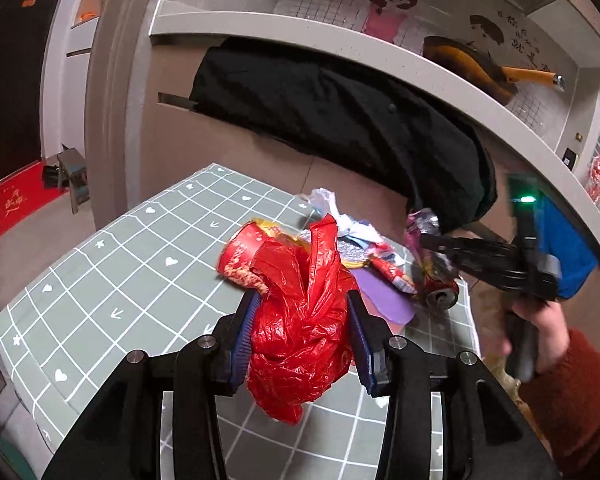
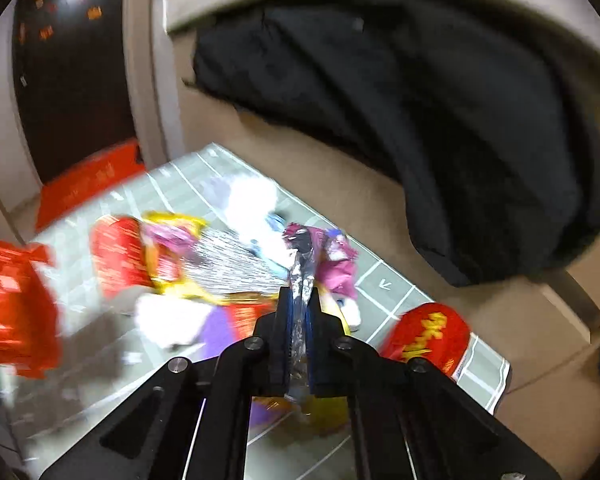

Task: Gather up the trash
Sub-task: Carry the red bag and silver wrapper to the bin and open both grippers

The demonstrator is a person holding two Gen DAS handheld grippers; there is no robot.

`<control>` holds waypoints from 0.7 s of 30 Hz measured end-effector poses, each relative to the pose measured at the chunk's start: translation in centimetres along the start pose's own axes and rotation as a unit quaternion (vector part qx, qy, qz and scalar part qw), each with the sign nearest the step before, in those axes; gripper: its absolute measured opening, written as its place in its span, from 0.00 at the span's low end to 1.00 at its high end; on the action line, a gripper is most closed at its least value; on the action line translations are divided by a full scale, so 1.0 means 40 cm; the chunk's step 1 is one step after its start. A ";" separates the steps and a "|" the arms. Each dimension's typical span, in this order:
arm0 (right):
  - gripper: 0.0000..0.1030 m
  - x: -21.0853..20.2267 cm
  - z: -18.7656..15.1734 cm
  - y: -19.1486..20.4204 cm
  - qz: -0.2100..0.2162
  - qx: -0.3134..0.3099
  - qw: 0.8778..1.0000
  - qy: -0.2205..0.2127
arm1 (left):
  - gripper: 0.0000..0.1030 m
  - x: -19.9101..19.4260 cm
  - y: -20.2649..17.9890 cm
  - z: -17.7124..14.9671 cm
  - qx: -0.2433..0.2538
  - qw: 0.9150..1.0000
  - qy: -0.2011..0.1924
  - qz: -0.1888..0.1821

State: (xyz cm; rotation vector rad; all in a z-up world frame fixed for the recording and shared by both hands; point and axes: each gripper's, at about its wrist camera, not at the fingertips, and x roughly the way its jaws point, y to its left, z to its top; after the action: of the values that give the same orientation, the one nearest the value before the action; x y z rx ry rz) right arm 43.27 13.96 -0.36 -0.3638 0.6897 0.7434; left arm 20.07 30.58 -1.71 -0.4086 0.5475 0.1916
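Left gripper [image 1: 300, 320], centre of frame: fingers clamped on a crumpled red plastic bag [image 1: 300, 320], light, soft, slippery; best held by bunched folds. Right gripper [image 2: 299, 300], lower centre: fingers pinched together on a thin pink foil wrapper [image 2: 332, 256], flimsy, crinkly. Remaining trash pile [image 1: 352, 240] and dented can [image 1: 440, 292] mid-right on the checked counter [image 1: 100, 272].

Motion blur and hidden edges in both wrist views

Right wrist view smeared throughout; the trash pile [image 2: 204, 256] beyond the fingers has no readable labels; the wrapper [image 2: 300, 280] between the fingers is a streaked blur; left view: the red plastic bag [image 1: 300, 320] between the fingers hides the table [image 1: 100, 280] beneath.
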 end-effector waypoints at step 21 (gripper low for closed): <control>0.04 -0.555 -0.194 -0.065 -0.049 0.070 0.987 -0.137 | 0.42 -0.068 -0.424 0.016 0.107 0.988 -0.045 -0.102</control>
State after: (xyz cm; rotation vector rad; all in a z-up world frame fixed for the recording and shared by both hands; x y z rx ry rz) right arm 29.86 -2.89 9.42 -0.1616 0.4582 0.6330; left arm 22.89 15.35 5.76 -0.2427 0.4281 -0.0450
